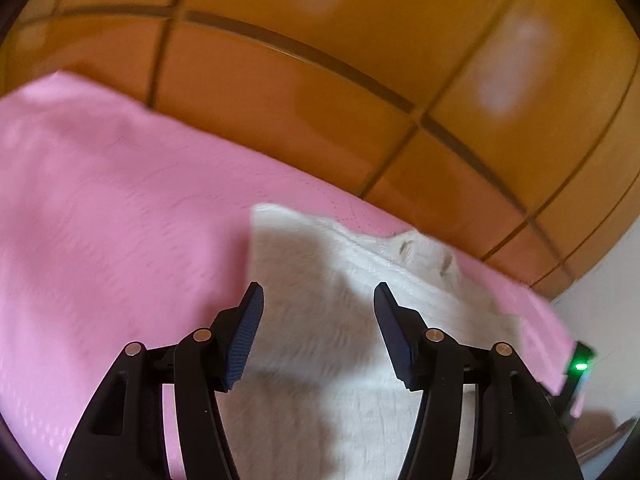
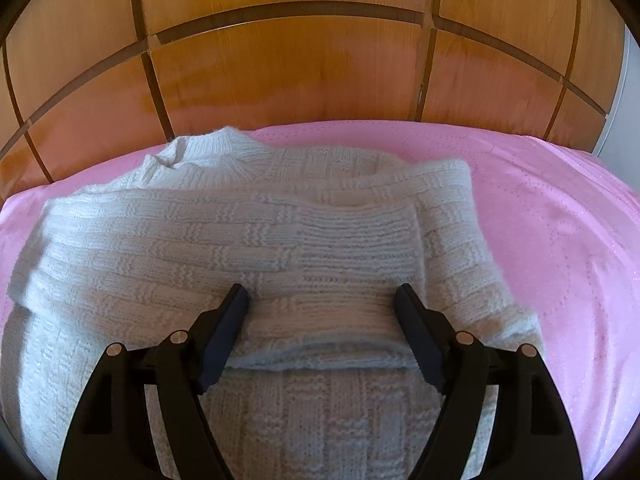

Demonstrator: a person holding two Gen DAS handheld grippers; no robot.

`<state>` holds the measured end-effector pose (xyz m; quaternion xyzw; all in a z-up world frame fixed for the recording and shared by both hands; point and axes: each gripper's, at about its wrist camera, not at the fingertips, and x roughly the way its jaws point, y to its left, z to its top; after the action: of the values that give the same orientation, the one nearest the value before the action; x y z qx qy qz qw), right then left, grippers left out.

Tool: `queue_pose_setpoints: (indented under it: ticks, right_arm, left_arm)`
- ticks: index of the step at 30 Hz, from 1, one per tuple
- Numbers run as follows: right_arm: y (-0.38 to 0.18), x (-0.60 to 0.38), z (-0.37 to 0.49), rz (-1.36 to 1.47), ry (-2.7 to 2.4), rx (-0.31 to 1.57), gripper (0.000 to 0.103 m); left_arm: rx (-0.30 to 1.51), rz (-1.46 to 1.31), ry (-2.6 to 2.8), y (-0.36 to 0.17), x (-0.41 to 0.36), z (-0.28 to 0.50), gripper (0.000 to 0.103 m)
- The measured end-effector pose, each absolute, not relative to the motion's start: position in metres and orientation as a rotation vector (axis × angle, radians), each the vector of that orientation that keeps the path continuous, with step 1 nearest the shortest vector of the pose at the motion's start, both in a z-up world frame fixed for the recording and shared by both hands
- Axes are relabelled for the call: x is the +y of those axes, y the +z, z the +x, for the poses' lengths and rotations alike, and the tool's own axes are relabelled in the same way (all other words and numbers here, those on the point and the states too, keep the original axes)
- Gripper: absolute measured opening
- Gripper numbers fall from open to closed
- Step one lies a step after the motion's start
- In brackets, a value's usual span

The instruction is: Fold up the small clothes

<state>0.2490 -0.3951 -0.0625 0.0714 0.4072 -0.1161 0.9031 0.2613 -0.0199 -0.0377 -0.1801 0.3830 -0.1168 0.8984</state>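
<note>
A white knitted sweater [image 2: 200, 232] lies on a pink bed cover [image 2: 560, 240], its neck toward the far side. One sleeve [image 2: 320, 240] is folded across the body, and its cuff end lies between the fingers of my right gripper [image 2: 322, 292]. That gripper is open, its pads standing beside the cuff without squeezing it. In the blurred left wrist view the sweater [image 1: 320, 248] shows at the bed's right part. My left gripper [image 1: 319, 292] hovers over it, open, with nothing between its fingers.
A wooden panelled wardrobe [image 2: 280, 60] rises right behind the bed. The pink cover [image 1: 100, 200] stretches bare to the left of the sweater. At the bed's right edge a black device with a green light [image 1: 580, 366] shows beside a white wall [image 1: 608, 320].
</note>
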Motion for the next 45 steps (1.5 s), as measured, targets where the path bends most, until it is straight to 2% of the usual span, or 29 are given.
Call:
queue_pose_setpoints:
  ticks: [4, 5, 10, 13, 19, 20, 21, 37, 40, 42, 43, 45]
  right_arm:
    - [-0.062, -0.395, 0.249, 0.15, -0.235, 0.839, 0.078]
    - [-0.063, -0.395, 0.249, 0.148, -0.235, 0.839, 0.079]
    - [-0.063, -0.393, 0.25, 0.14, -0.237, 0.836, 0.081]
    - [-0.063, -0.393, 0.25, 0.138, -0.239, 0.834, 0.081]
    - [-0.063, -0.392, 0.251, 0.134, -0.24, 0.835, 0.082]
    - [-0.063, -0.392, 0.251, 0.133, -0.24, 0.835, 0.082]
    - [-0.063, -0.392, 0.251, 0.132, -0.241, 0.835, 0.082]
    - [-0.06, -0.394, 0.251, 0.125, -0.246, 0.84, 0.084]
    - [-0.059, -0.394, 0.25, 0.119, -0.252, 0.848, 0.087]
    - [-0.056, -0.393, 0.248, 0.116, -0.261, 0.854, 0.093]
    - [-0.054, -0.393, 0.246, 0.115, -0.275, 0.859, 0.101]
    - [-0.049, -0.395, 0.238, 0.165, -0.265, 0.869, 0.101]
  left_arm:
    - [0.94, -0.261, -0.171, -0.085, -0.044, 0.293, 0.056]
    - [0.914, -0.246, -0.167, -0.089, -0.045, 0.291, 0.056]
    - [0.871, -0.218, -0.149, -0.071, -0.051, 0.271, 0.056]
    - [0.827, -0.181, -0.134, -0.059, -0.055, 0.254, 0.062]
    - [0.77, -0.163, -0.142, -0.039, -0.056, 0.219, 0.063]
    - [0.761, -0.157, -0.139, -0.036, -0.057, 0.212, 0.069]
    - [0.755, -0.157, -0.139, -0.034, -0.056, 0.205, 0.07]
    - [0.723, -0.168, -0.145, -0.015, -0.05, 0.15, 0.07]
    - [0.725, -0.175, -0.14, -0.014, -0.046, 0.141, 0.07]
    - [0.729, -0.175, -0.14, -0.015, -0.044, 0.135, 0.07]
    - [0.731, -0.176, -0.139, -0.015, -0.043, 0.133, 0.07]
    - [0.737, -0.174, -0.137, -0.018, -0.041, 0.127, 0.07]
